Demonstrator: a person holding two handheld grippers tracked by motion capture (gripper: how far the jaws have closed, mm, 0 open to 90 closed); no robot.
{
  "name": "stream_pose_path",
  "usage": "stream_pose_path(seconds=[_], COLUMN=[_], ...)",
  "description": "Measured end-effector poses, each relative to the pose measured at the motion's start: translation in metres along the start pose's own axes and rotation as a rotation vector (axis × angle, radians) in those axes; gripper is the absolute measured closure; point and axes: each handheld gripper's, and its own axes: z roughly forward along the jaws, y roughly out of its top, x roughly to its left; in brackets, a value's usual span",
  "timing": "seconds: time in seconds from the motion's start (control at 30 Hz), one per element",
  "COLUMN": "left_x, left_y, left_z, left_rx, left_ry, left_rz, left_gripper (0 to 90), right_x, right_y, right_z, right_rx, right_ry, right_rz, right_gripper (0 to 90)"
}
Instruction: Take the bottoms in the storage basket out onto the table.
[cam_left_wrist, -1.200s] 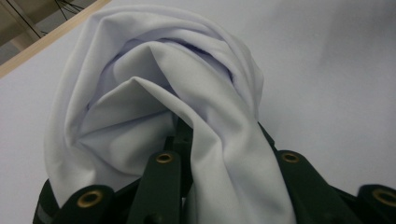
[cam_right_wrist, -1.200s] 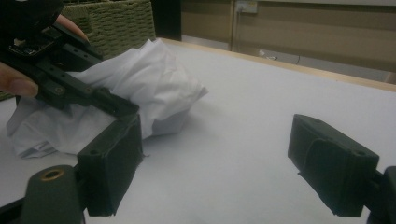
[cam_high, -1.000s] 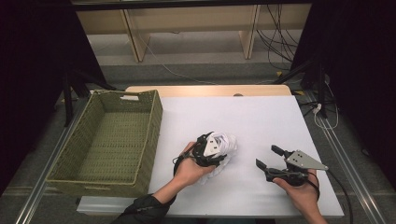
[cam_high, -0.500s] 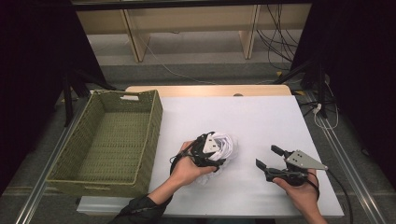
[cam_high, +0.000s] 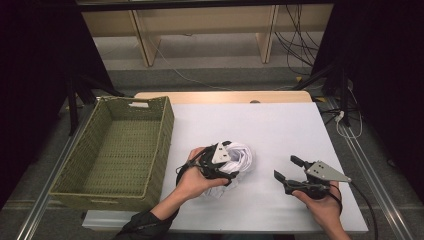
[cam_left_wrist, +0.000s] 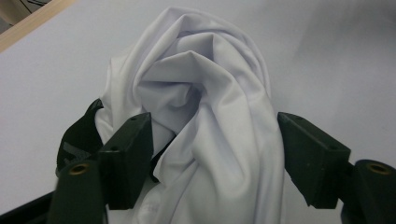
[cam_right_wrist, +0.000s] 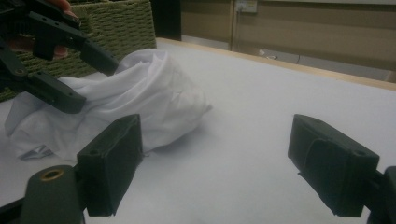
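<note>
A crumpled white cloth (cam_high: 240, 159) lies in a heap on the white table (cam_high: 280, 125), a little left of centre. My left gripper (cam_high: 231, 162) reaches into it from the left. In the left gripper view the cloth (cam_left_wrist: 210, 107) bulges between the two black jaws, which have just been opening and stand apart without pinching it. My right gripper (cam_high: 286, 168) hovers open to the right of the heap, with nothing between its fingers. The right gripper view shows the cloth (cam_right_wrist: 144, 93) ahead at the left, with the left gripper (cam_right_wrist: 91, 79) over it.
A woven green basket (cam_high: 167, 135) stands along the table's left side, close to the left hand; its wall (cam_right_wrist: 121, 23) rises behind the cloth. Bare table stretches behind and to the right of the heap. Cables run on the floor beyond the table.
My left gripper's jaws have spread wider around the cloth and the hand has lifted slightly. The right gripper has stayed where it was.
</note>
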Motion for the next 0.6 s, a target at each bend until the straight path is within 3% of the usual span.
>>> stream_pose_path(seconds=[0.27, 0.6], left_x=[0.001, 0.006], left_y=[0.001, 0.001], left_z=[-0.012, -0.034], left_rx=[0.0, -0.022], left_ry=[0.003, 0.035], left_rz=[-0.013, -0.01], left_gripper=[17.4, 15.6], right_x=[0.0, 0.0], right_y=[0.0, 0.0], right_z=[0.0, 0.0], right_rx=[0.0, 0.001], right_ry=[-0.001, 0.0], right_rz=[0.001, 0.001], right_gripper=[18.7, 18.7])
